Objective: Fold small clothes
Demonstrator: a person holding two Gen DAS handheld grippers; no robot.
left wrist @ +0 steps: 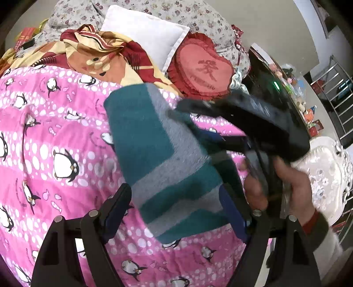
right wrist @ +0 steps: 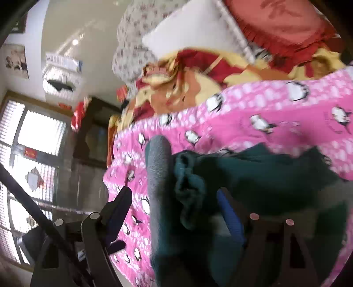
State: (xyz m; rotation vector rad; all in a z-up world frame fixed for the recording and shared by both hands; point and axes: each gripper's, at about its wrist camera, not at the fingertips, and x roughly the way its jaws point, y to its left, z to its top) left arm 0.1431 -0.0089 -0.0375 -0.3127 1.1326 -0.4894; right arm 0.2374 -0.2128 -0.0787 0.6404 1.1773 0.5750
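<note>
A teal and grey striped fuzzy garment (left wrist: 158, 154) lies folded on the pink penguin bedspread (left wrist: 55, 136). My left gripper (left wrist: 176, 198) is open, its fingers spread on either side of the garment's near end. The right gripper, blurred and held in a hand, comes in from the right in the left wrist view (left wrist: 198, 114) and sits over the garment's right edge. In the right wrist view the right gripper (right wrist: 174, 198) is open, with the teal garment (right wrist: 253, 176) bunched between its fingers and a grey fold (right wrist: 158, 159) standing up.
At the head of the bed lie a white pillow (left wrist: 145, 33), a red heart cushion (left wrist: 203, 68), an orange and red blanket (left wrist: 99, 53) and a floral quilt (left wrist: 198, 17). A cluttered dark dresser (left wrist: 286, 92) stands at right. A window (right wrist: 33, 141) shows at left.
</note>
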